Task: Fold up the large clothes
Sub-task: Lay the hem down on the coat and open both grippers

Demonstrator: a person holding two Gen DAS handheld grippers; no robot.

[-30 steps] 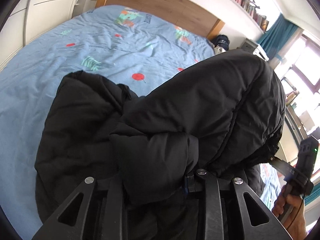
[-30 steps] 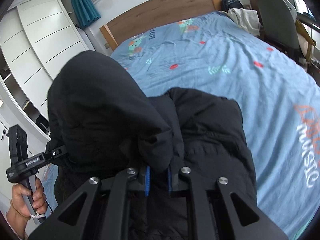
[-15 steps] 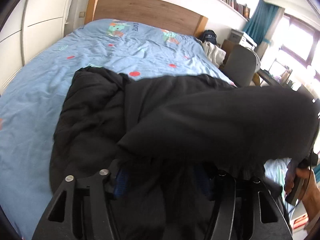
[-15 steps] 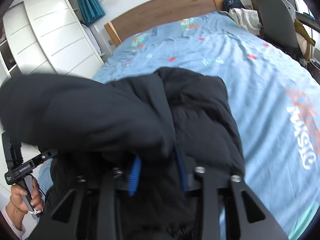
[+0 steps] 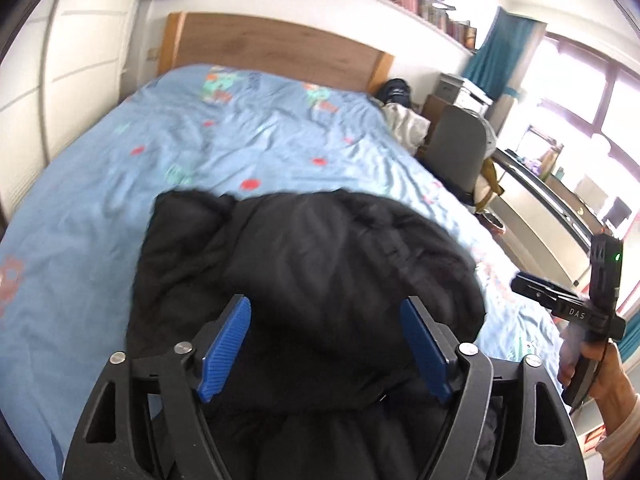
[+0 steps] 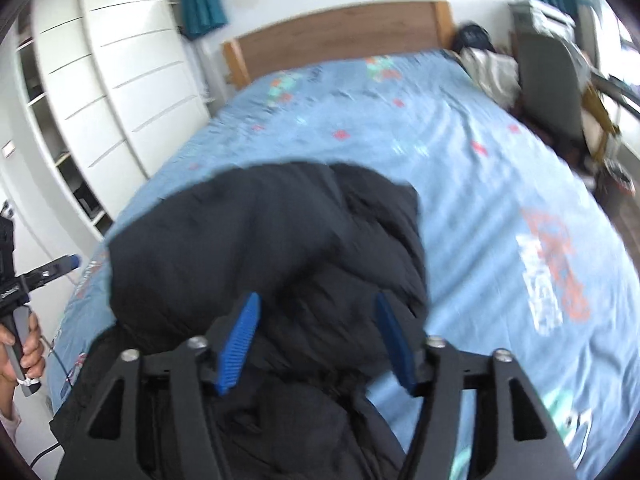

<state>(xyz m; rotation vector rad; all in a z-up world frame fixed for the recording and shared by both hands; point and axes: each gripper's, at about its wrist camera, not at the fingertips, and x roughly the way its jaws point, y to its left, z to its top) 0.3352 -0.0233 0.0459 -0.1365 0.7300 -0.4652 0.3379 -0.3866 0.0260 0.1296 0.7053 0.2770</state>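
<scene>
Left hand-held gripper (image 5: pixel 326 344) wide apart, blue pads (image 5: pixel 226 346) clear of fabric, holding nothing. Right hand-held gripper (image 6: pixel 316 342) also wide, empty, just above the cloth. Black puffy jacket (image 5: pixel 312 264) lies bunched on the near end of the bed (image 5: pixel 100 200), top flap folded over the body, edges uneven. Risk, as I judge it: the padded fill springs the flap open with nothing pinning it, and the slick shell slides off the stack. Bare blue sheet beyond, then wooden headboard (image 5: pixel 276 50); chair (image 5: pixel 460 156) beside the bed on the right.

Black gripper (image 5: pixel 326 344), seemingly ribbed blue pads (image 5: pixel 226 346)
</scene>
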